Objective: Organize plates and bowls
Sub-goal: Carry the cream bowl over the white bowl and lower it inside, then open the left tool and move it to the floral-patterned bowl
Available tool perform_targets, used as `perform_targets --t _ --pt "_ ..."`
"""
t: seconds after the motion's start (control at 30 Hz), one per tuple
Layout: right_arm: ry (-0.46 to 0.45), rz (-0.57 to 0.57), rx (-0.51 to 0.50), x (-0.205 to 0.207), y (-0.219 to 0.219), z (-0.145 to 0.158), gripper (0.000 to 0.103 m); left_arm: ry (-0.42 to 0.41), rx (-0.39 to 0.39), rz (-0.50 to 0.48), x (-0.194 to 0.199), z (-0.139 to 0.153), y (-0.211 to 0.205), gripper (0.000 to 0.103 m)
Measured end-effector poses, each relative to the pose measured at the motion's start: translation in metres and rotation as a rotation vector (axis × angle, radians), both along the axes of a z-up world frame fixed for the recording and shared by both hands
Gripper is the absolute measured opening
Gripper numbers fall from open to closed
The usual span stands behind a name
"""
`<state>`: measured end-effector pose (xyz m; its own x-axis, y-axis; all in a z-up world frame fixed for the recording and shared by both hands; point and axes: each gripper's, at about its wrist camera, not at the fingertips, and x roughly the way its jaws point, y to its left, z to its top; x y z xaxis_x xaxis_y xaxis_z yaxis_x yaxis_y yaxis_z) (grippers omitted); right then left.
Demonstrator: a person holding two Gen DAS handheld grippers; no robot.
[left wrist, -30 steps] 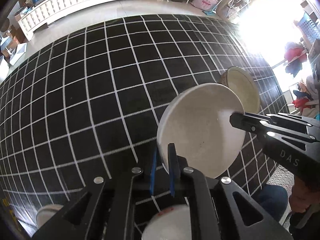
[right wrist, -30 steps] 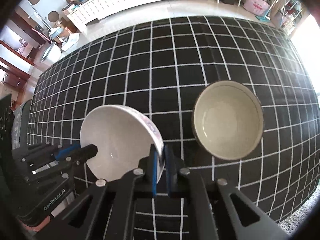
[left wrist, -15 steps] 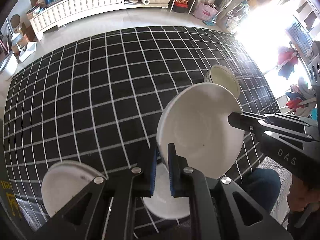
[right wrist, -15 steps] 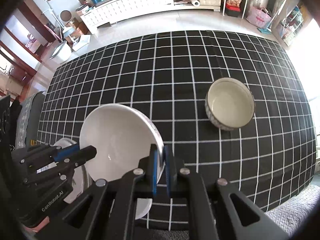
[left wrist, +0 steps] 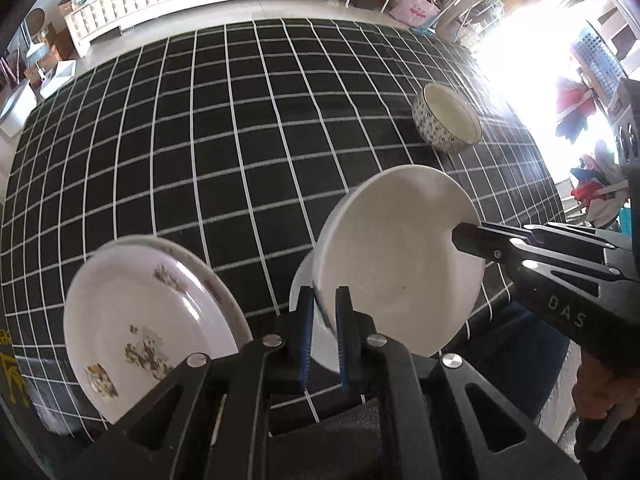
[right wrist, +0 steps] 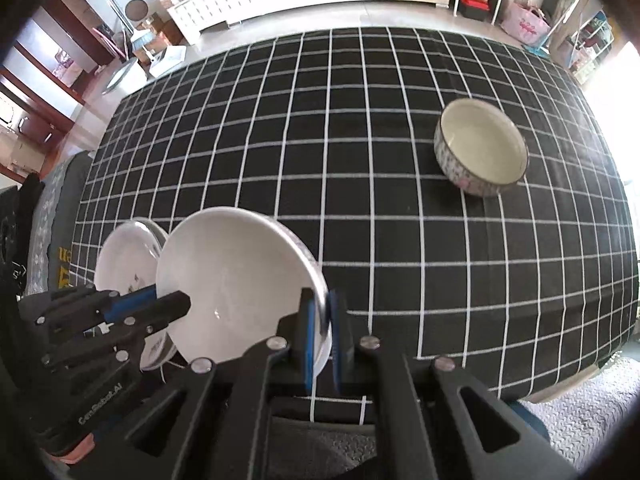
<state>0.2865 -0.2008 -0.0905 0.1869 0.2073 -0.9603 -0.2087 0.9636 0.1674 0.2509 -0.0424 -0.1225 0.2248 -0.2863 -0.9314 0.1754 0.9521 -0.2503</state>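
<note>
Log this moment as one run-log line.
held: white bowl | left claw: shut on rim | right claw: shut on rim | bowl: lifted over tablecloth

Bench (right wrist: 320,152) centre and far-left grid lie free; patterned bowl (right wrist: 480,152) blocks far right, floral plate (left wrist: 148,320) near left

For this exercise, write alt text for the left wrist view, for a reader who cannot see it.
Both grippers, left gripper and right gripper, clamp opposite rims of a white bowl held above a black checked tablecloth. A flowered plate lies left; a patterned bowl sits farther off.
</note>
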Motion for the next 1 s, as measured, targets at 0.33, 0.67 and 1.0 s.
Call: perform_targets --t 0.33,0.67,1.0 --pt "0.056 0.009 -0.018 -0.010 0.003 -0.021 0.010 0.035 0.015 -0.006 -0.013 -0.023 -0.009 0.009" --pt "0.104 0.004 -0.026 -0.014 0.003 -0.036 0.010 0.037 0.031 -0.021 -0.012 -0.032 -0.018 0.009" --pt "0.120 0.008 -0.033 -0.011 0.007 -0.043 0.010 0.055 0.045 -0.020 -0.009 -0.044 -0.021 0.009"
